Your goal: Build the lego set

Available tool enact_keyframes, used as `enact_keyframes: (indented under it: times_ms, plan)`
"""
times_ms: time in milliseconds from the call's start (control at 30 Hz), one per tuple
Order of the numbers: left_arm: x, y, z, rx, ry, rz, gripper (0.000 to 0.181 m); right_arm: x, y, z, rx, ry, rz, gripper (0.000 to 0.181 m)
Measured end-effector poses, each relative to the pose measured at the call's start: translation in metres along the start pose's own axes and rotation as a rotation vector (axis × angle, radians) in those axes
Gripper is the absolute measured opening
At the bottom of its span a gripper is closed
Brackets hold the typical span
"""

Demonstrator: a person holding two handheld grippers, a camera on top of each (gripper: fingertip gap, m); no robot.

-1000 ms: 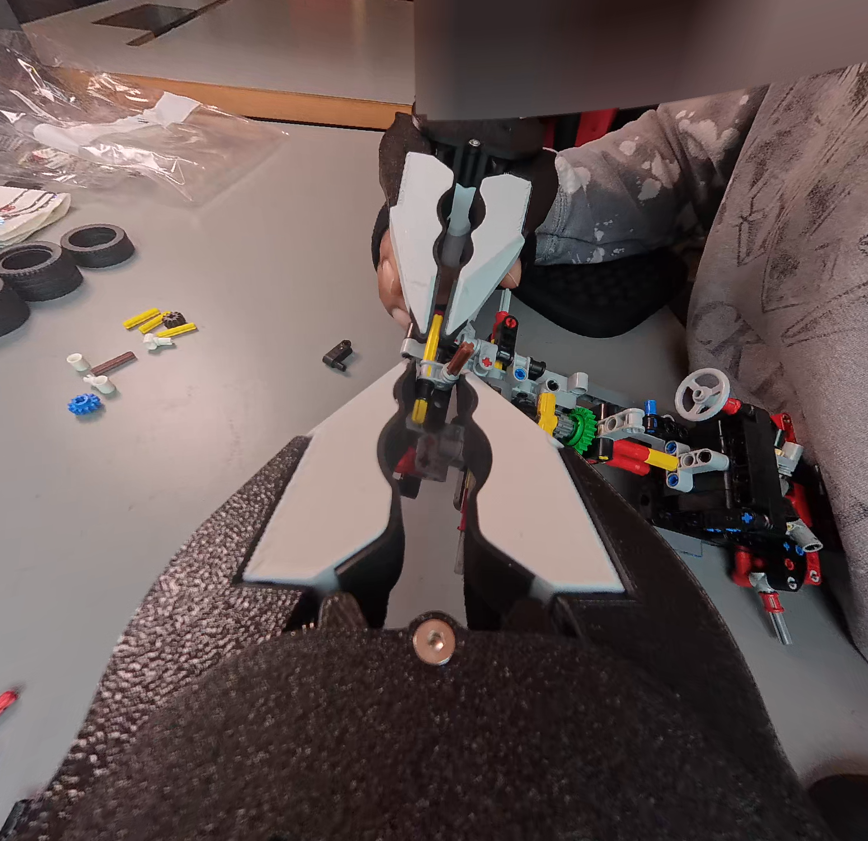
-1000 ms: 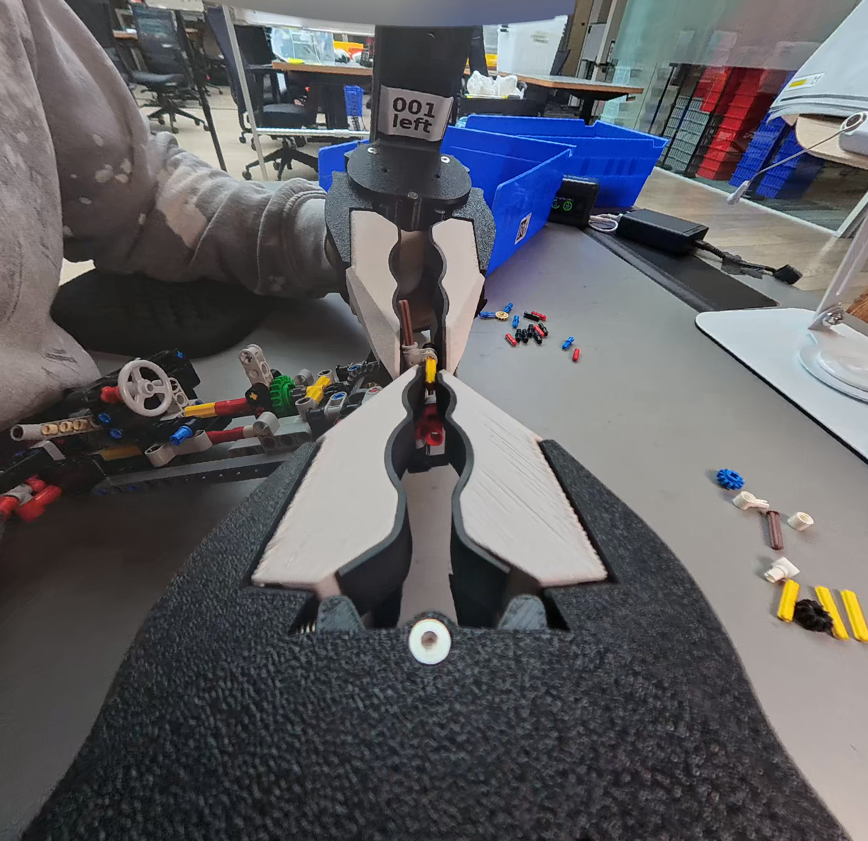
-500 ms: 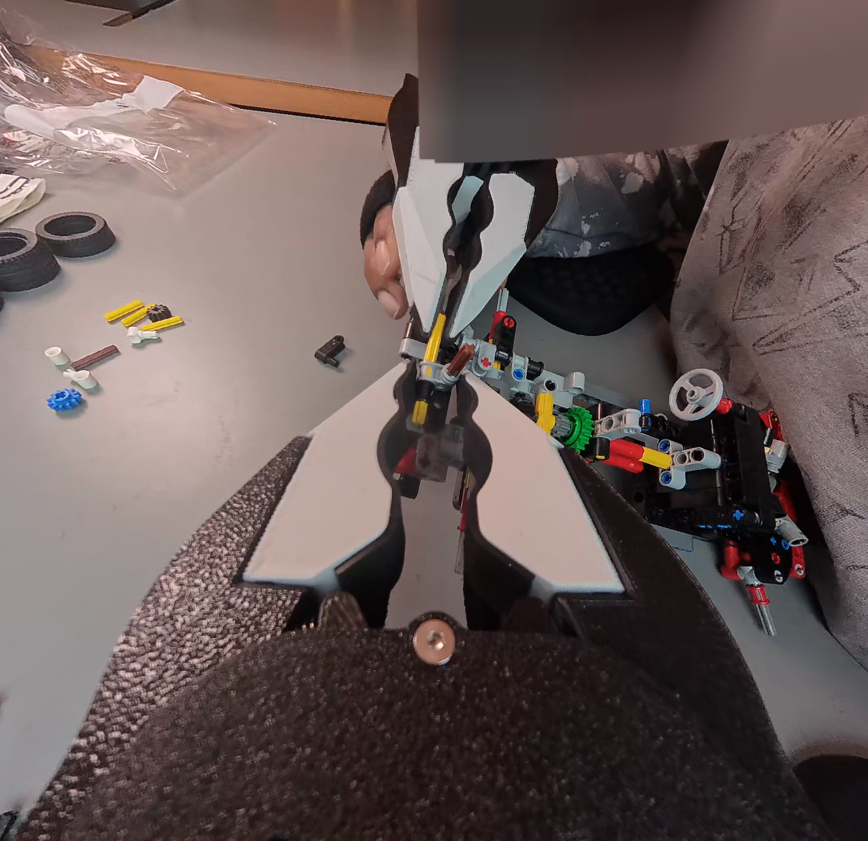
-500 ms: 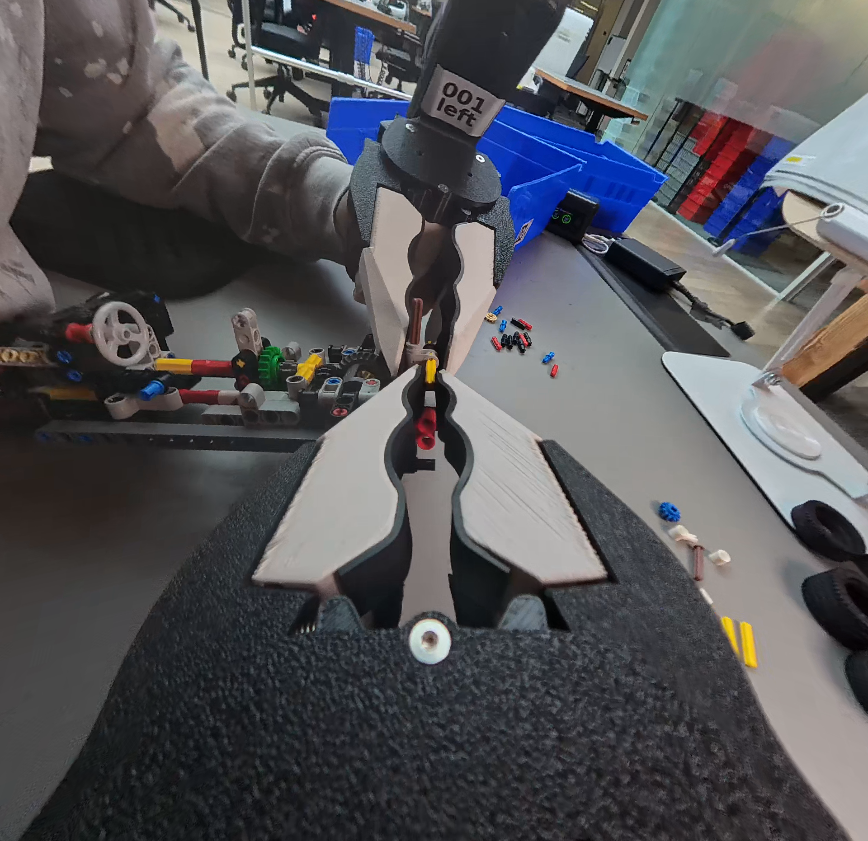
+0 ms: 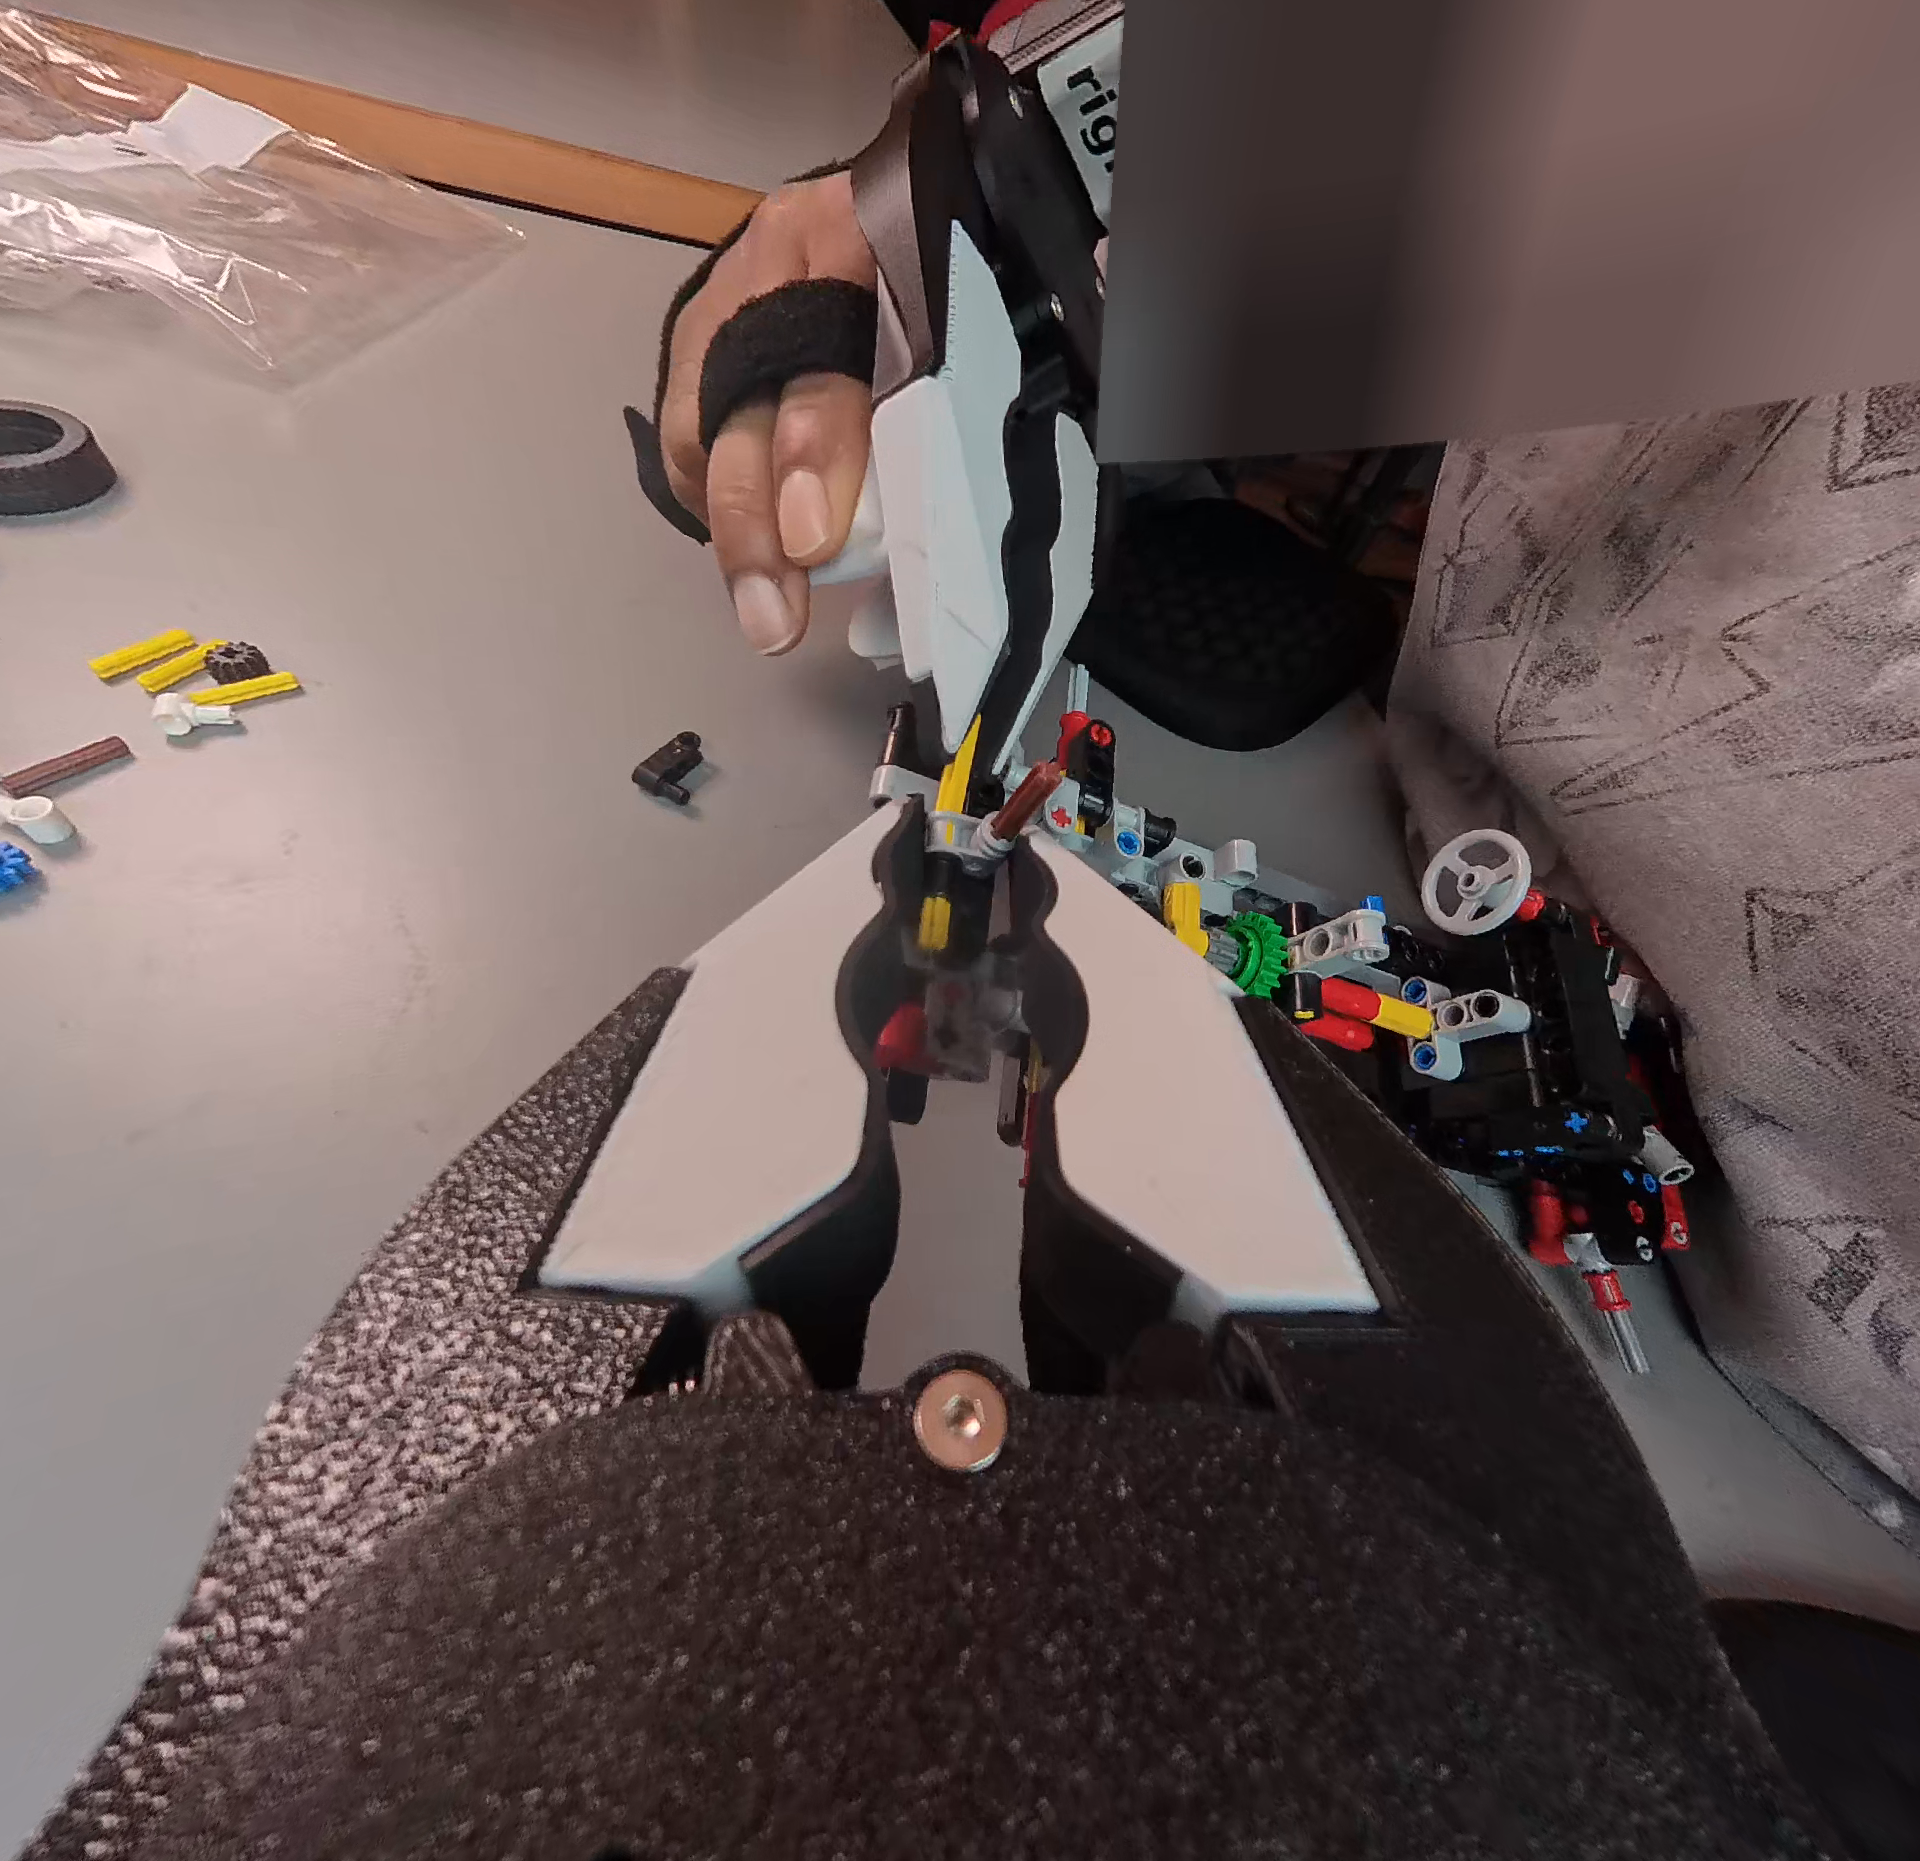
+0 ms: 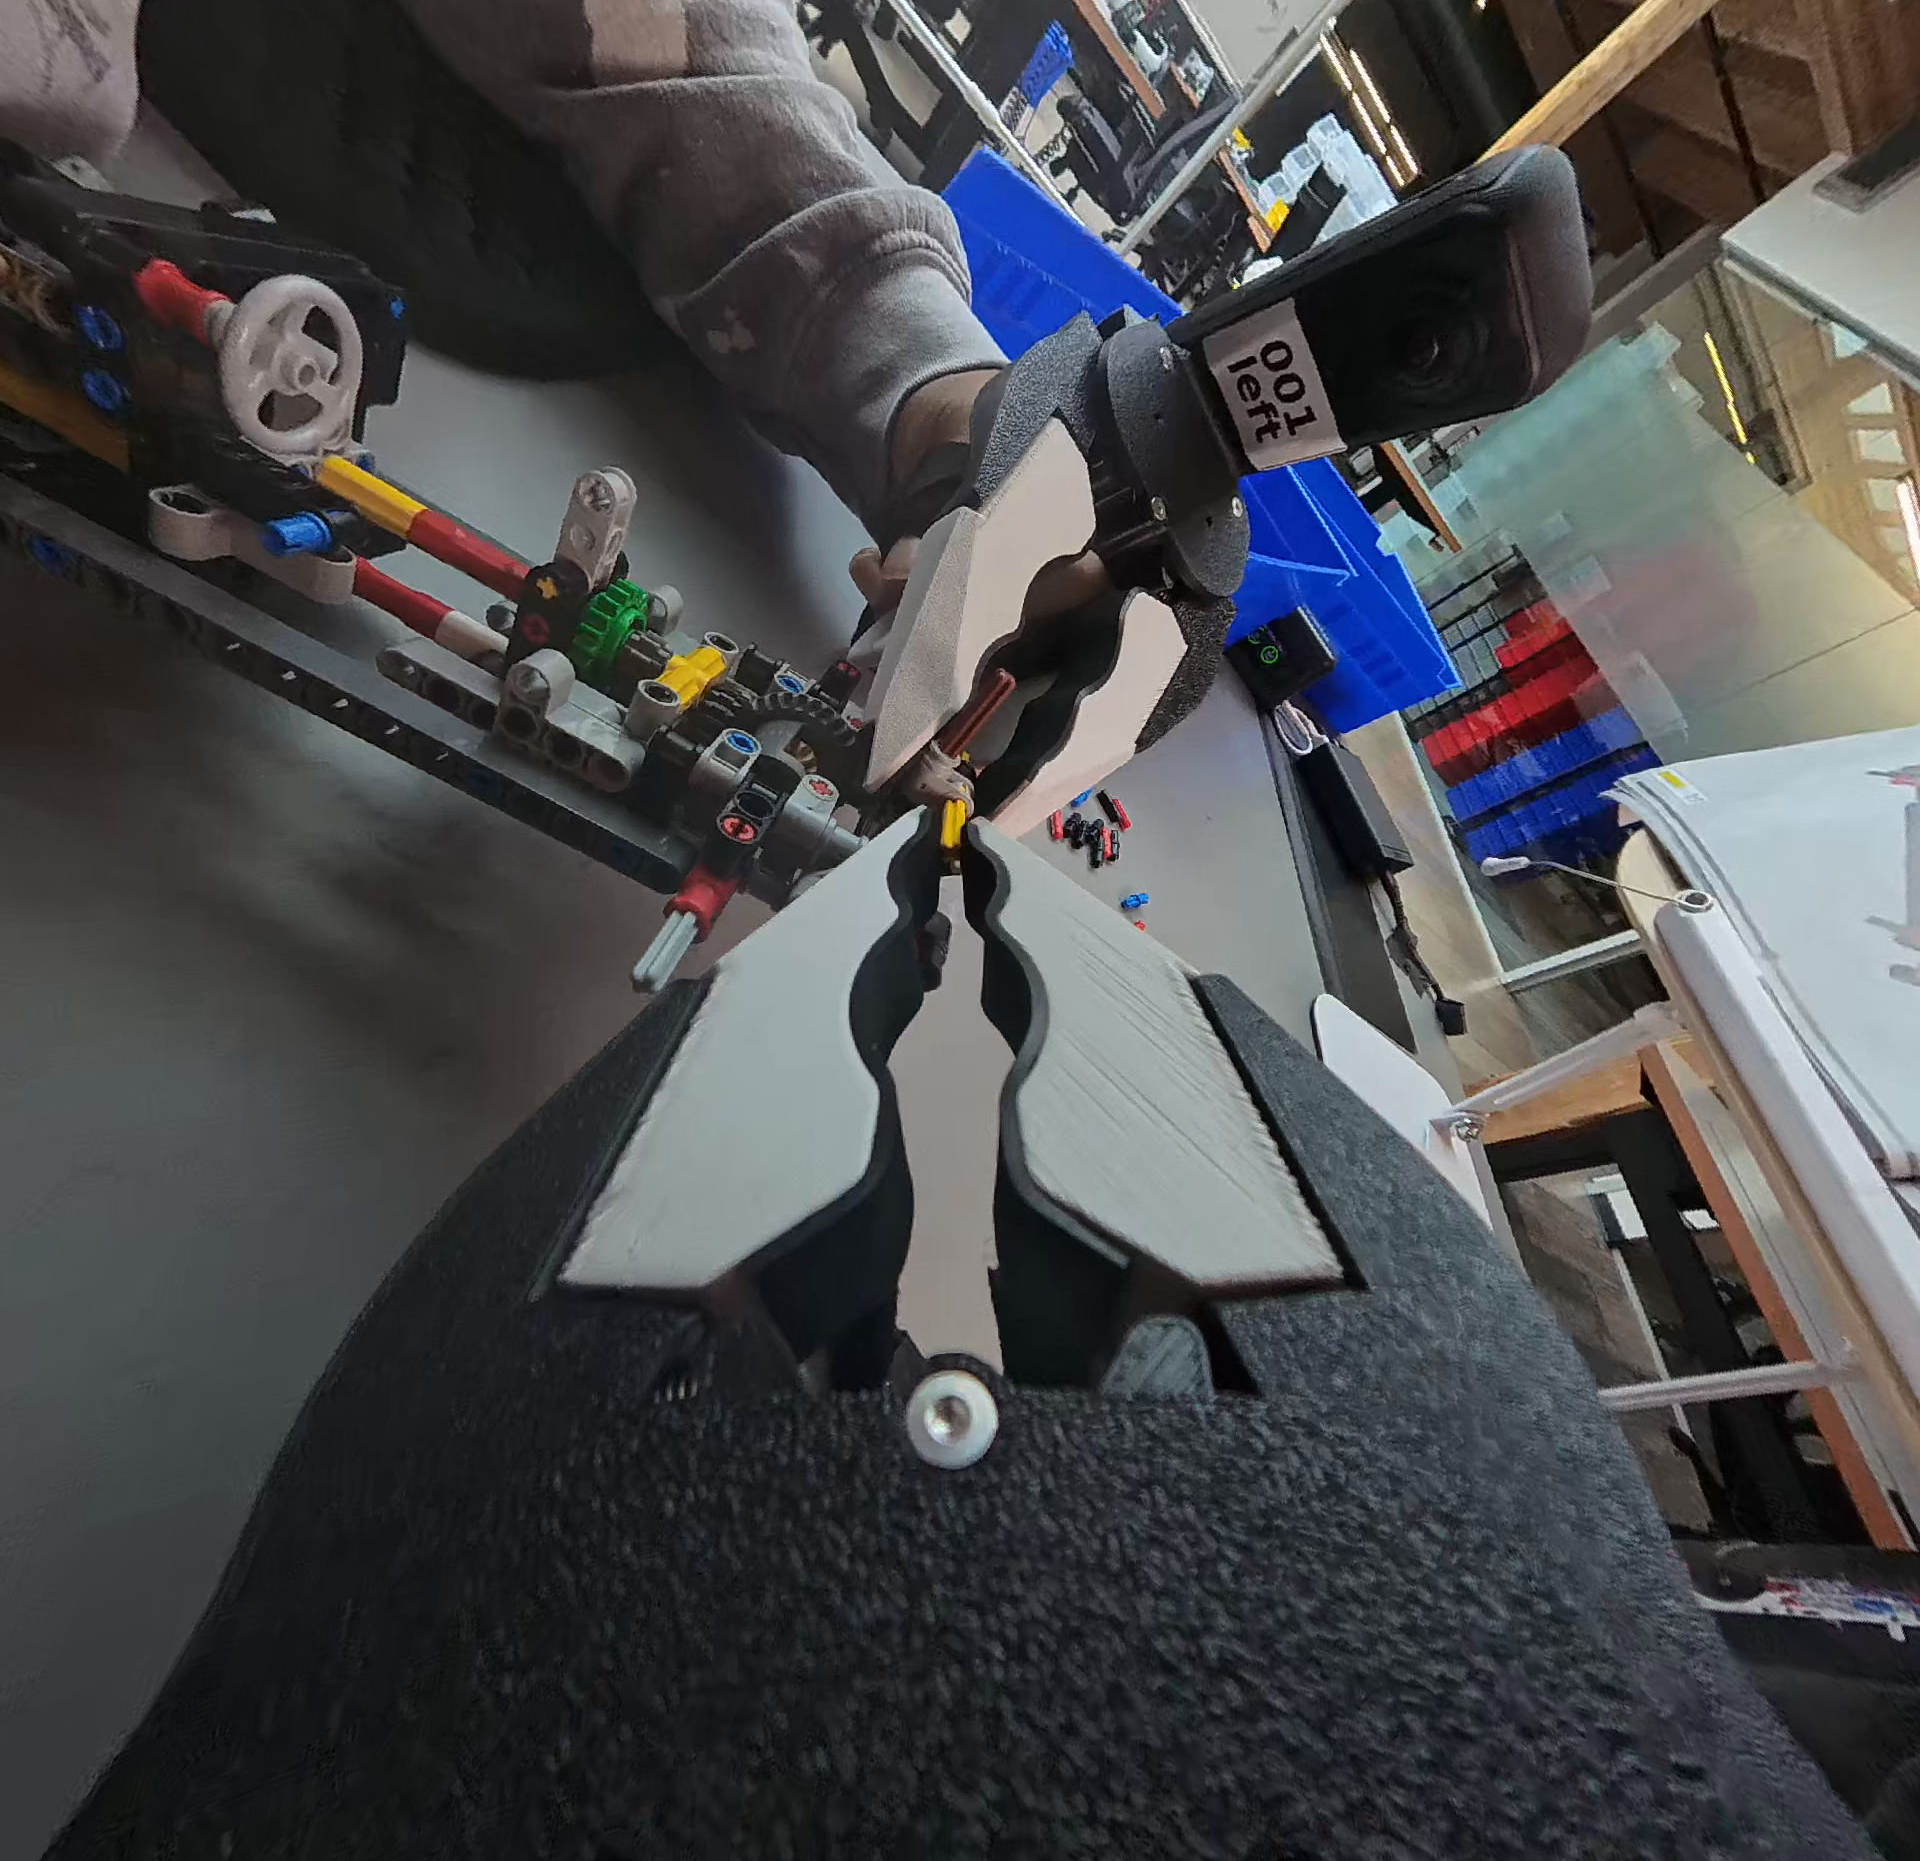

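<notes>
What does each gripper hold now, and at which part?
The left gripper clamps the front end of the lego model. The right gripper pinches the tip of a yellow axle there.

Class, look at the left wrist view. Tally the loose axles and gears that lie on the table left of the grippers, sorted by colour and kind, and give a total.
yellow axles: 3
brown axle: 1
dark gear: 1
blue gear: 1
Total: 6
</notes>
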State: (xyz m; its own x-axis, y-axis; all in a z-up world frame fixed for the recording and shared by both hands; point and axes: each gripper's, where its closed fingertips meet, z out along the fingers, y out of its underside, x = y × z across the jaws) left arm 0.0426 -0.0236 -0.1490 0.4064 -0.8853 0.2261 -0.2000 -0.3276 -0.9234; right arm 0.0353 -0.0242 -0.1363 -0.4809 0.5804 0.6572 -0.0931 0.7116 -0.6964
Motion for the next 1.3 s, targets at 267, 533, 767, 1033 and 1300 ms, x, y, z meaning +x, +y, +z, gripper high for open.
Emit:
enact_keyframes:
  times_ms: [267,533,767,1033,1300]
  plan:
    - [-0.003,0.007,-0.003,-0.012,-0.01,-0.026,0.011,-0.003,0.005,0.009,0.042,-0.011,0.056,0.0]
    - [-0.007,0.017,-0.003,-0.059,-0.029,-0.032,0.011,-0.007,0.01,0.017,0.077,-0.003,0.071,0.0]
    - [-0.015,0.022,-0.001,-0.122,-0.076,0.005,0.013,-0.01,0.017,0.021,0.069,-0.02,0.102,0.001]
    - [-0.022,0.039,0.002,-0.215,-0.127,-0.031,0.02,0.005,0.02,0.01,0.061,0.0,0.329,0.001]
    - [-0.015,-0.016,-0.021,0.036,-0.249,-0.09,0.032,0.026,-0.01,-0.003,0.174,0.055,0.744,0.001]
